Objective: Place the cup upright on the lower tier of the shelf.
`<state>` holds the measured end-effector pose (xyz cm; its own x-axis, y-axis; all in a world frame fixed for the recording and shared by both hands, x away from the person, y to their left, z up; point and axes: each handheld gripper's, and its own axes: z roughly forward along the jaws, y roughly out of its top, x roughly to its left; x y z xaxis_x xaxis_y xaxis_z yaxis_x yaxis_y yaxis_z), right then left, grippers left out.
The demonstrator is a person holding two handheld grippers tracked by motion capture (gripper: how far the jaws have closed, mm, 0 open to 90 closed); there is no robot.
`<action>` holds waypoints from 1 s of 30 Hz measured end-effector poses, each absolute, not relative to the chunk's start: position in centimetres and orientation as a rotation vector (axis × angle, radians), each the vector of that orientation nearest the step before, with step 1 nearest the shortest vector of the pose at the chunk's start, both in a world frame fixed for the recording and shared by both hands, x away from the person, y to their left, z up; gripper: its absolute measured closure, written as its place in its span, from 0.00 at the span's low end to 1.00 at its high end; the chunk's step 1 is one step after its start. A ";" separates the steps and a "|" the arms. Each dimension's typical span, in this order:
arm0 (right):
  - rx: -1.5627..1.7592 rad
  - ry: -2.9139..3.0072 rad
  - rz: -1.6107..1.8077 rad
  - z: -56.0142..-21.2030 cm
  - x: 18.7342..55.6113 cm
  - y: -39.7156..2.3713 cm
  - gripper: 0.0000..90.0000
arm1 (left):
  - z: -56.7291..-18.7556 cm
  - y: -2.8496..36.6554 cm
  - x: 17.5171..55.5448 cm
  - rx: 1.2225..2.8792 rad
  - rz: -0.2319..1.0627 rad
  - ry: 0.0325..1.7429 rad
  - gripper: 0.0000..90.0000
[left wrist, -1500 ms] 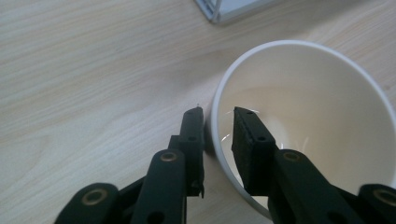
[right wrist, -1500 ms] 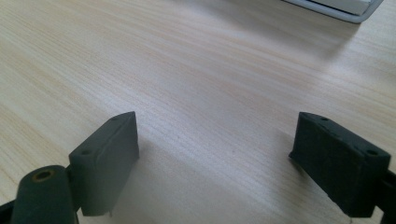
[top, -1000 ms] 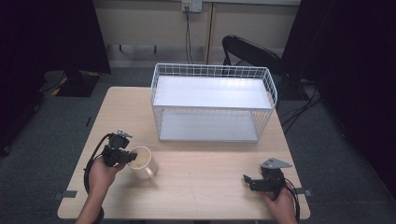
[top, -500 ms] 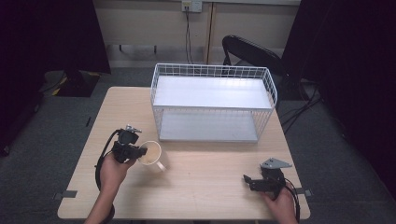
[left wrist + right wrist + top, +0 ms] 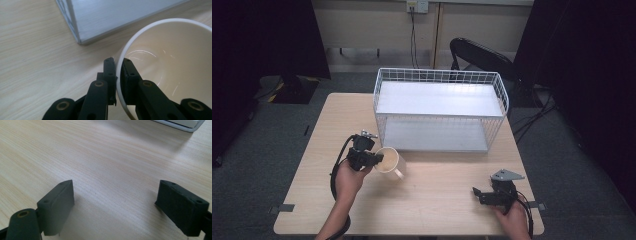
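The left gripper [image 5: 371, 159] is clenched on the cream mug's [image 5: 390, 161] rim, just before the white wire rack [image 5: 440, 110]; carrying looks in hand. Next, probably a level lift onto a shelf. The right gripper [image 5: 484, 195] rests released on the counter [image 5: 432, 200].

Light wood-grain surface [image 5: 437, 200], rectangular, standing on grey carpet floor [image 5: 267, 150]. White wire rack [image 5: 439, 107] sitting on far half, slightly right of centre, with two flat white shelves inside, upper and lower. Cream mug [image 5: 390, 162] near rack's front left corner, tilted, rim pointing left; cannot tell whether resting on the wood. Front right area bare wood, rack's corner just visible at its far edge.
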<state>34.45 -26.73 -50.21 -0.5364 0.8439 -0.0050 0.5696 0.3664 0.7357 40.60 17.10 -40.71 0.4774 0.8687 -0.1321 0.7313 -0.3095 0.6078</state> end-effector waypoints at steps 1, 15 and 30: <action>1.233 2.251 0.983 -50.2 34.4 -26.7 0.15 | -40.7 16.9 40.7 2.119 0.293 1.312 0.93; 1.233 2.251 0.983 -50.2 34.4 -26.7 0.15 | -40.0 14.0 41.5 2.088 0.338 1.285 0.94; 1.233 2.251 0.983 -50.2 34.4 -26.7 0.15 | -40.5 11.9 42.3 2.044 0.360 1.281 0.94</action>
